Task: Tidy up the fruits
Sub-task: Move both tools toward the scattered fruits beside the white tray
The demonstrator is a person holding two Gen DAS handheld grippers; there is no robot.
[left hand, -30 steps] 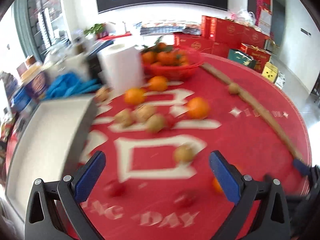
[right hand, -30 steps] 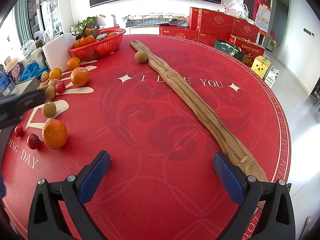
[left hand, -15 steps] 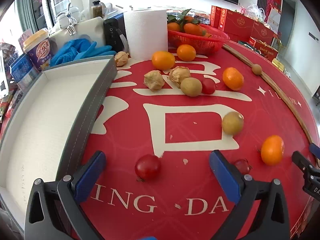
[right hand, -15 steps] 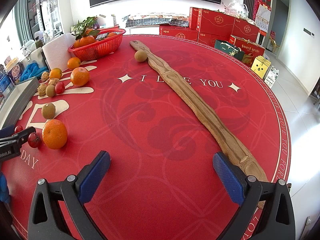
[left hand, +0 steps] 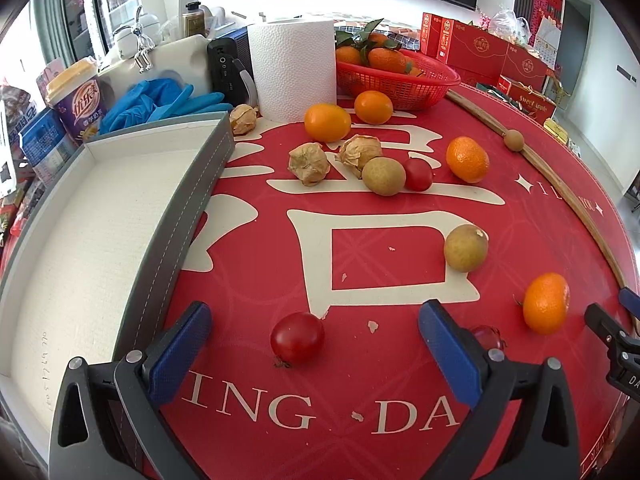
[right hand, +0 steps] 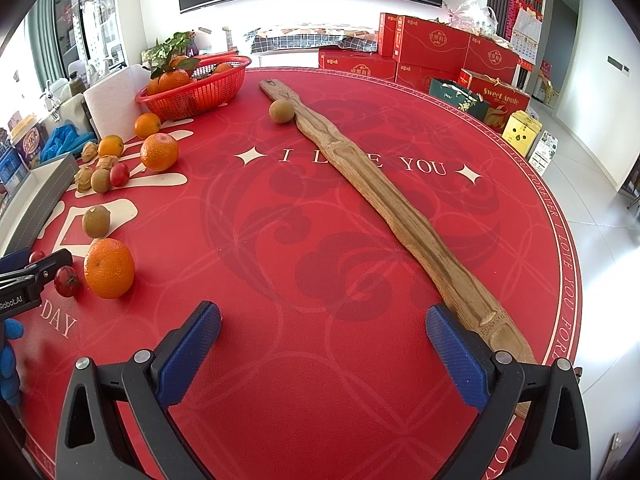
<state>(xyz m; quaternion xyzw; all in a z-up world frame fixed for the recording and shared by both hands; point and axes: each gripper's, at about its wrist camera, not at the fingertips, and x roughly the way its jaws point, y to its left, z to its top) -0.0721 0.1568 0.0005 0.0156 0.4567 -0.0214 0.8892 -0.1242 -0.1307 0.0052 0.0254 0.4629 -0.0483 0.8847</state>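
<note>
Loose fruit lies on a red round table. My left gripper [left hand: 316, 348] is open, low over the mat, with a red cherry tomato [left hand: 297, 337] between its blue pads and touching neither. A second tomato [left hand: 486, 337] peeks behind the right finger. An orange [left hand: 546, 303], two brown kiwis [left hand: 466, 248], husked physalis [left hand: 310, 162] and more oranges [left hand: 327, 122] lie further out. An empty grey-rimmed white tray [left hand: 176, 216] sits at the left. My right gripper [right hand: 322, 346] is open over bare red mat, holding nothing.
A red basket [left hand: 394, 76] of oranges, a paper towel roll [left hand: 292, 70], blue gloves [left hand: 160, 100] and cups crowd the far left. A long wooden board [right hand: 384, 204] crosses the table, a kiwi [right hand: 281, 111] beside its far end. Red boxes [right hand: 432, 48] stand behind.
The left gripper swung from the table's middle toward the tray side and settled low over the near tomato. The right gripper stayed put.
</note>
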